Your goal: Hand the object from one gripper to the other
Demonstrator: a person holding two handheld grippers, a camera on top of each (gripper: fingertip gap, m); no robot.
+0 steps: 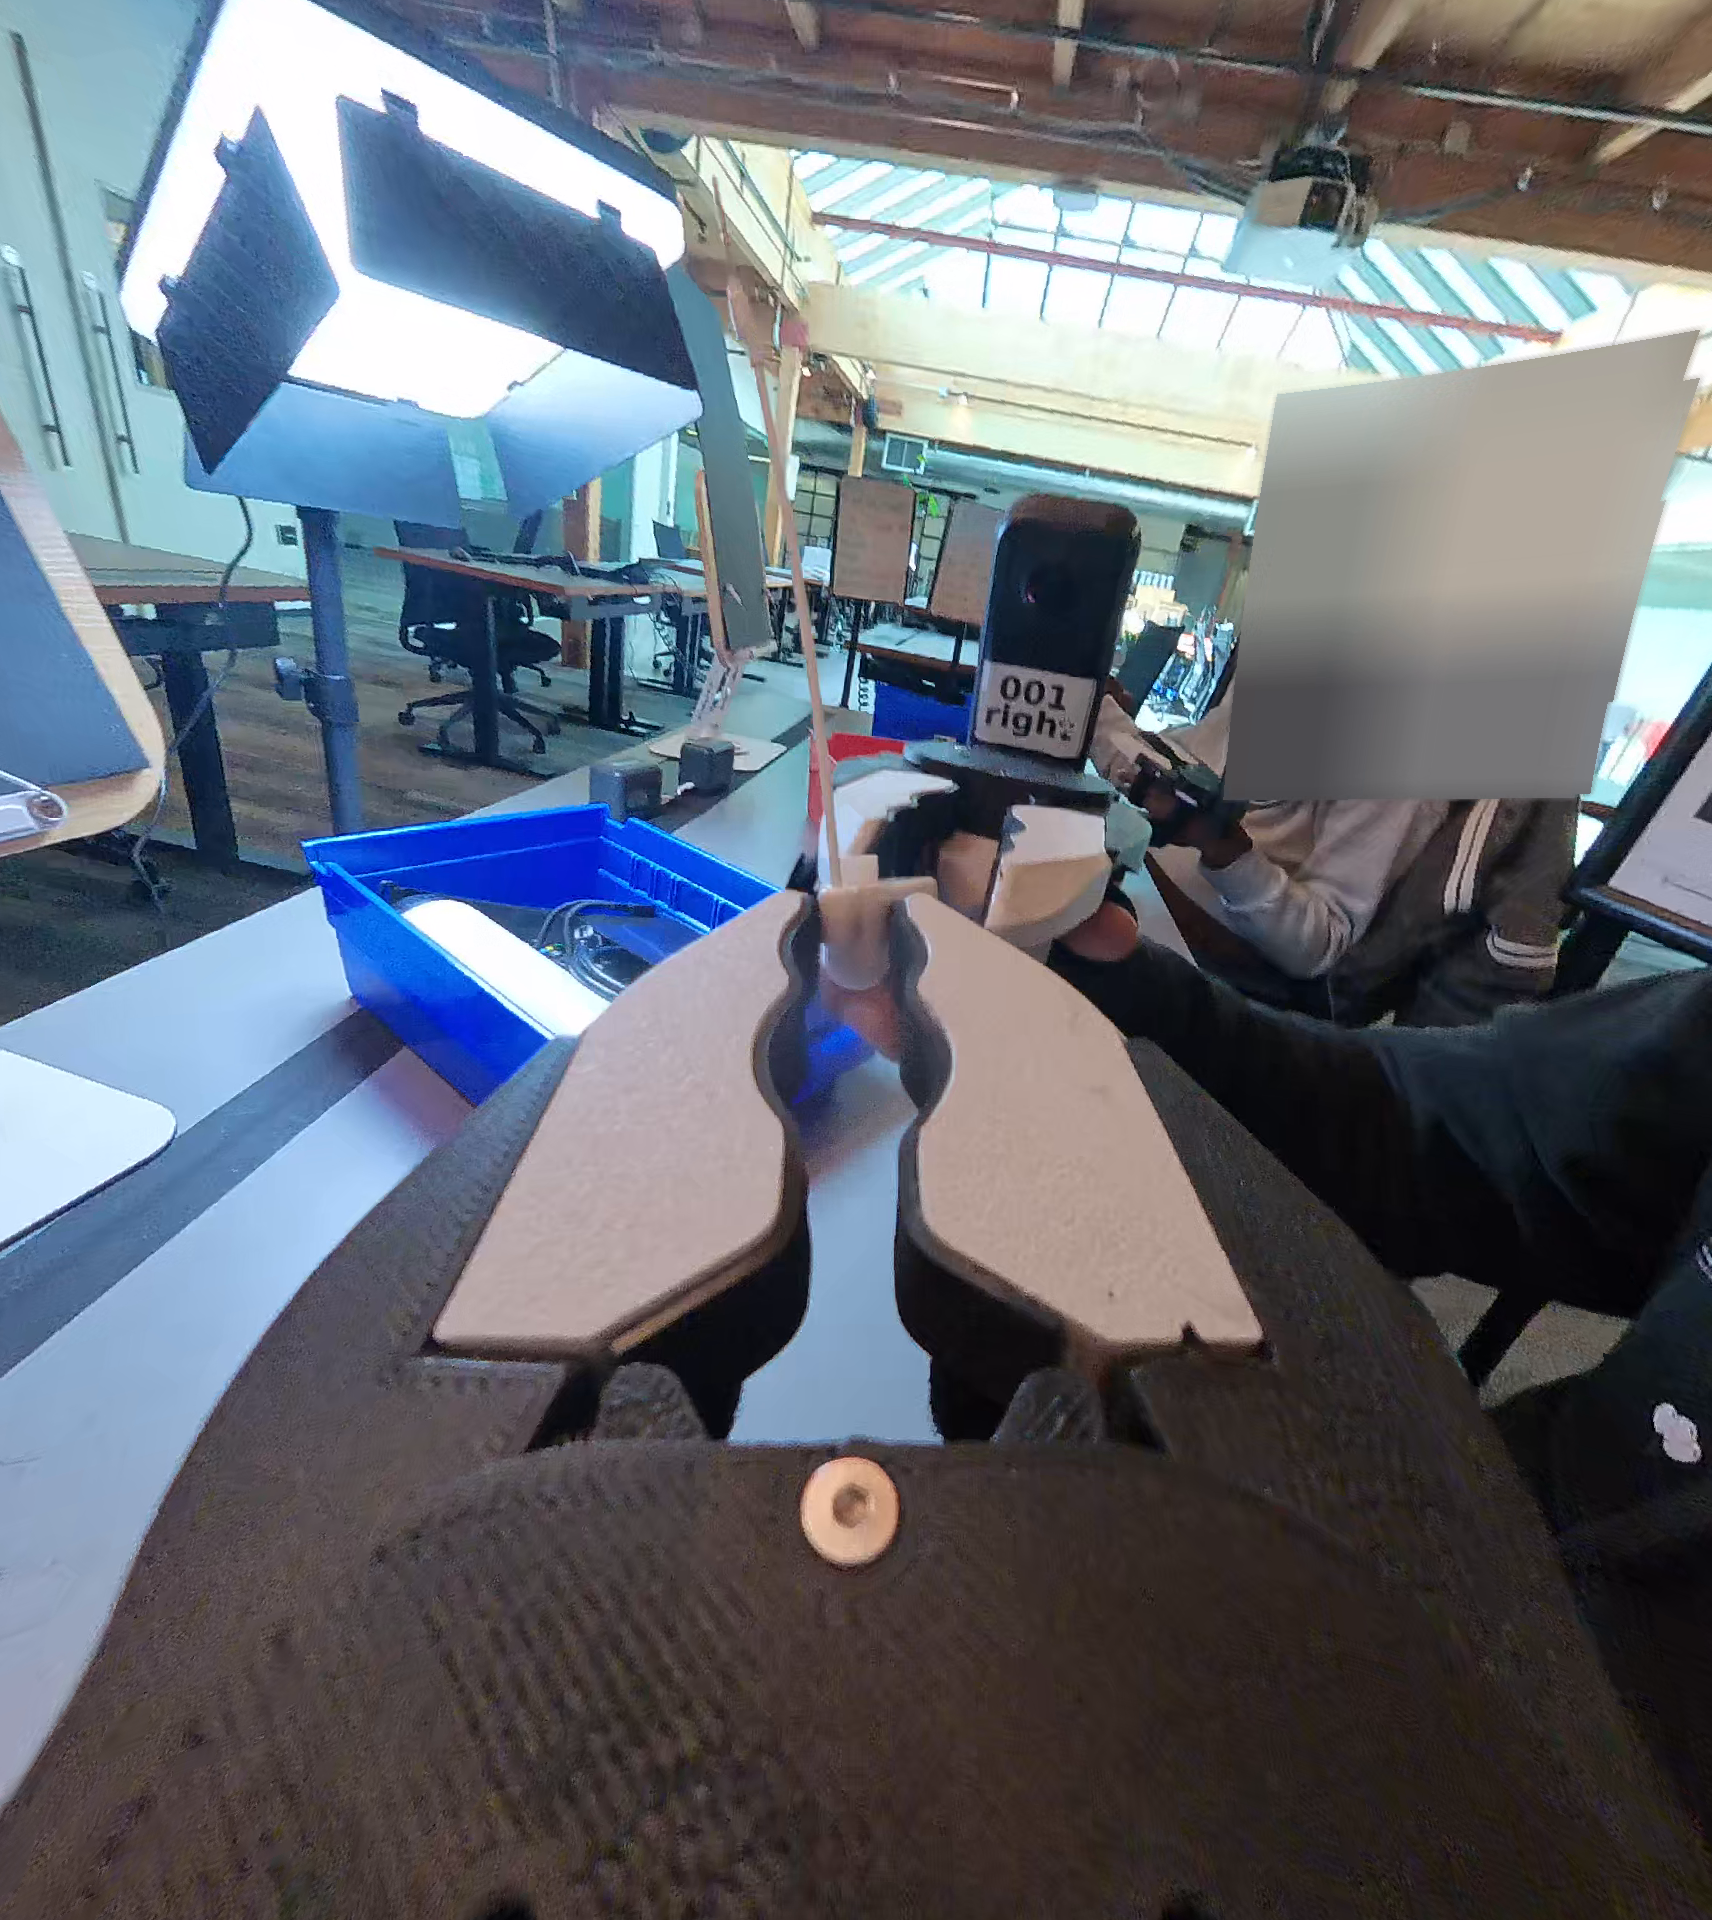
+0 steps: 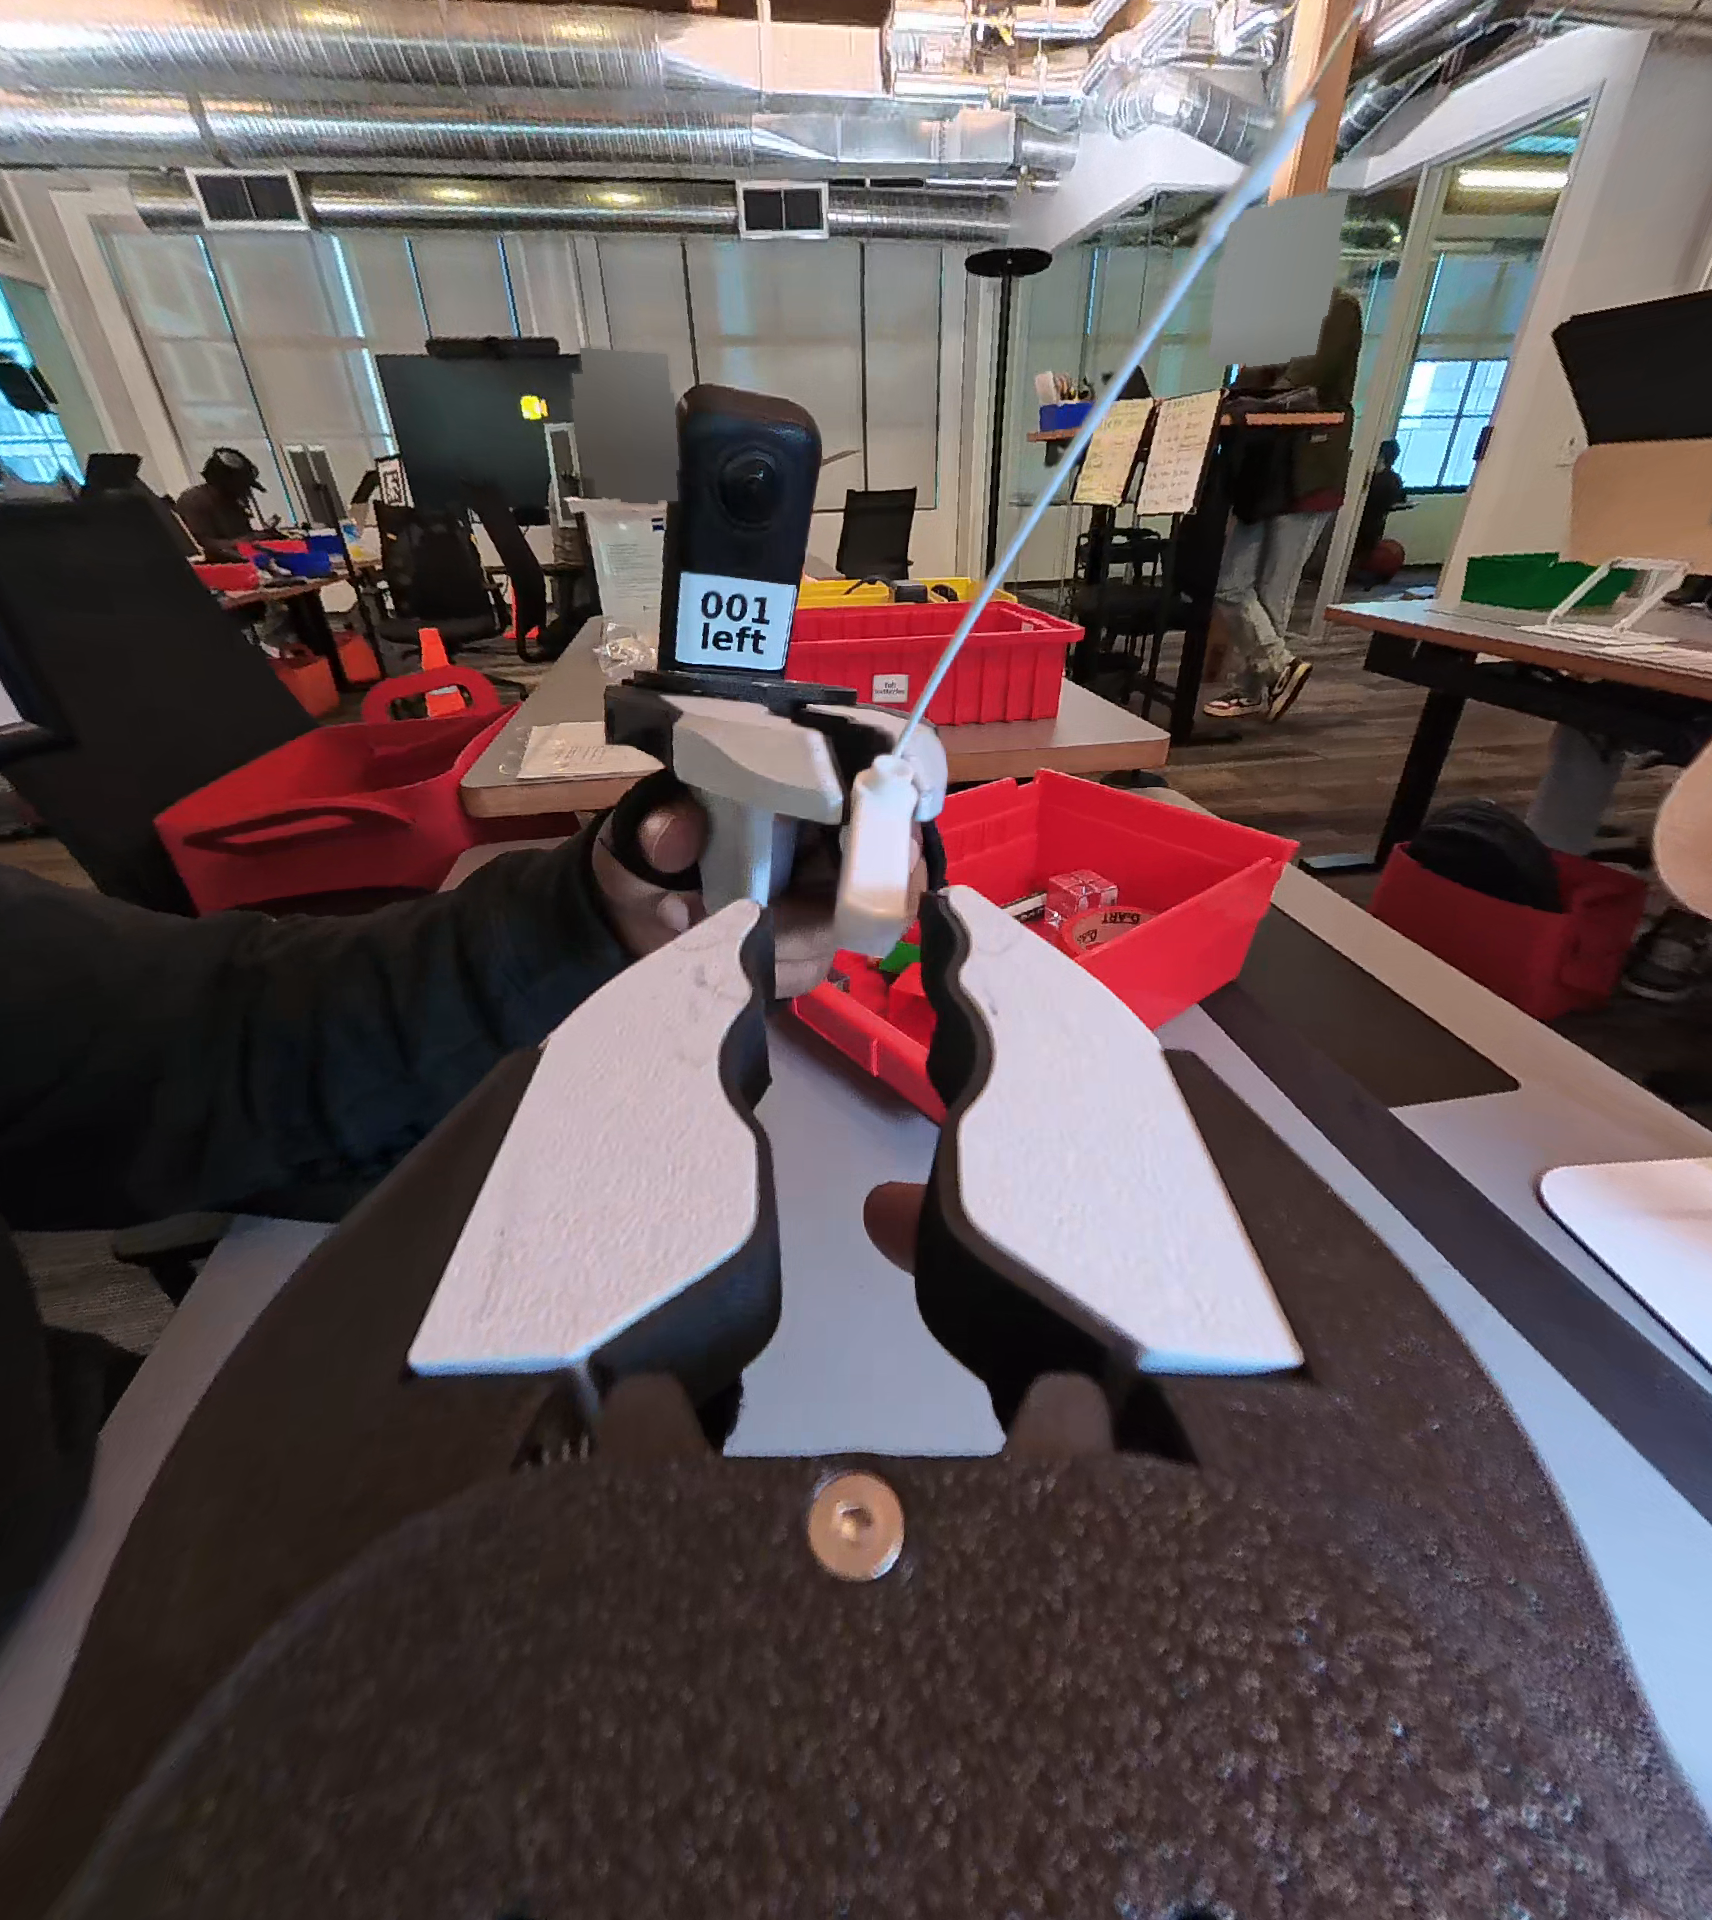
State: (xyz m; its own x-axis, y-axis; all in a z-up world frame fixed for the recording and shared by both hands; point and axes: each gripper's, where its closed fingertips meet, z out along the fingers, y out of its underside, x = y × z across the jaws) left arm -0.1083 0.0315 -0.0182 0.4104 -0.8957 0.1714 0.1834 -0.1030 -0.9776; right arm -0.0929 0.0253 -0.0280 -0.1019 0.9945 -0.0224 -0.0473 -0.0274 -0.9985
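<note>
Two grippers meet, one thin white wand between them.
Left gripper (image 1: 857, 914) jaws pinch the wand (image 1: 860, 940) handle at their tips; right gripper (image 2: 841, 914) jaws gape beside its lower end, likely lining up to take it.

The two claws meet over the desk (image 2: 1299, 1049); a red bin (image 2: 1122, 862) sits just under them, a blue bin (image 1: 478, 904) to one side, a white stand base (image 2: 1683, 1247) to the other
</note>
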